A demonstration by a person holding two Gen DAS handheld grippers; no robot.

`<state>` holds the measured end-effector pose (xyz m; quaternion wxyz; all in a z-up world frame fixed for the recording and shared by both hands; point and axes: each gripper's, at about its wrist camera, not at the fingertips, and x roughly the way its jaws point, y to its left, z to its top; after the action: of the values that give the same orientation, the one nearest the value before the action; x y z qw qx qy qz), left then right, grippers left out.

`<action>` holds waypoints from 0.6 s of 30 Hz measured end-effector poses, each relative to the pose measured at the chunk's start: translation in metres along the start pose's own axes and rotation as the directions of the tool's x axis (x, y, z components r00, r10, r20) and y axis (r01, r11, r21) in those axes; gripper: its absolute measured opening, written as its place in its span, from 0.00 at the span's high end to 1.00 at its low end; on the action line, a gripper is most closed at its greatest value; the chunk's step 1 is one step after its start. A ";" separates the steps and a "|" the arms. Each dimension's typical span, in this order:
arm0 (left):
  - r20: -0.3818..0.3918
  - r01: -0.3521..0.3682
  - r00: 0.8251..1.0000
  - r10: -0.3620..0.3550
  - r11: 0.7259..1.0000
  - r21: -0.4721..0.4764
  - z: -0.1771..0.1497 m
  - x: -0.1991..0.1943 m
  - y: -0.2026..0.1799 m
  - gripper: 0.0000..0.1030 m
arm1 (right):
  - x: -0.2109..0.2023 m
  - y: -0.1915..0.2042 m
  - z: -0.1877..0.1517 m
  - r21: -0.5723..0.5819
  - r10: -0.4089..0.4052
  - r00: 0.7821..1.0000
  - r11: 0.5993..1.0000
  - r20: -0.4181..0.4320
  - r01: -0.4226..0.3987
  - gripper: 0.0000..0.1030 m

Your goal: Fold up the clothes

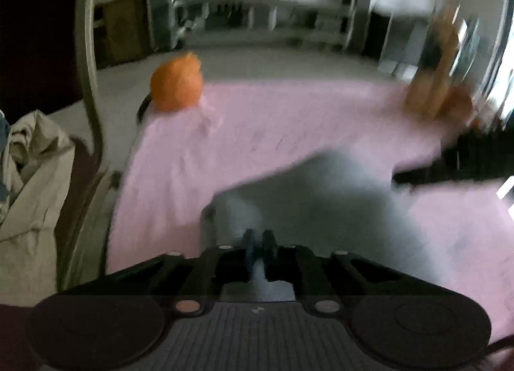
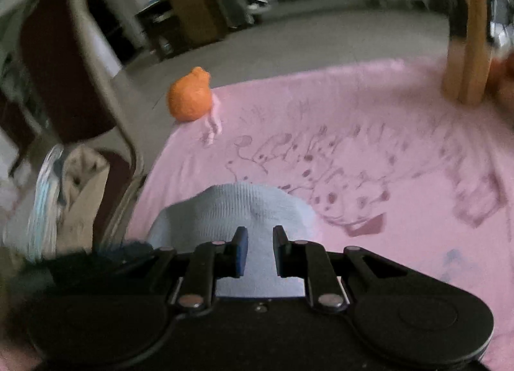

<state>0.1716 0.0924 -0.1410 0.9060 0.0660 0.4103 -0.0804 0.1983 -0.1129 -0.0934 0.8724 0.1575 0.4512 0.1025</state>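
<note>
A light blue knitted garment (image 1: 314, 191) lies on a pink patterned cloth (image 1: 257, 120) that covers the table. My left gripper (image 1: 259, 242) is shut on the garment's near edge, the cloth pinched between its blue pads. In the right wrist view the same garment (image 2: 231, 210) bunches up just in front of my right gripper (image 2: 260, 244). Its jaws stand a little apart with the garment passing between and under them. The right gripper also shows as a black blur at the right of the left wrist view (image 1: 449, 168). Both views are motion-blurred.
An orange plush toy (image 2: 189, 97) sits at the table's far left corner. A wooden stand (image 2: 465, 36) rises at the far right. A chair with beige clothes (image 1: 32, 184) piled on it stands left of the table. Shelving lines the far wall.
</note>
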 end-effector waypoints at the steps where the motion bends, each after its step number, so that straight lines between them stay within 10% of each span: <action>1: -0.010 -0.034 0.999 0.034 0.999 0.021 -0.008 0.005 -0.003 0.95 | 0.015 -0.002 0.000 0.035 -0.014 1.000 0.999 -0.003 0.014 0.84; 6: 0.052 -0.132 0.990 0.128 0.987 0.092 -0.026 0.009 -0.014 0.95 | 0.062 0.001 0.006 0.073 -0.093 0.996 0.993 0.003 0.092 0.85; 13: 0.034 -0.035 0.999 0.038 0.997 -0.064 -0.013 -0.006 0.011 0.92 | 0.081 0.001 0.017 0.024 -0.126 0.992 0.992 -0.025 0.127 0.85; 18: 0.085 0.073 0.995 -0.053 0.966 -0.249 -0.018 -0.057 0.045 0.89 | 0.021 -0.006 0.009 0.049 -0.064 0.997 0.997 0.041 0.062 0.84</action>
<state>0.1303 0.1454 -0.1077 0.9192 -0.0660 0.3837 -0.0589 0.2179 -0.1134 -0.1069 0.8806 0.1660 0.4397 0.0608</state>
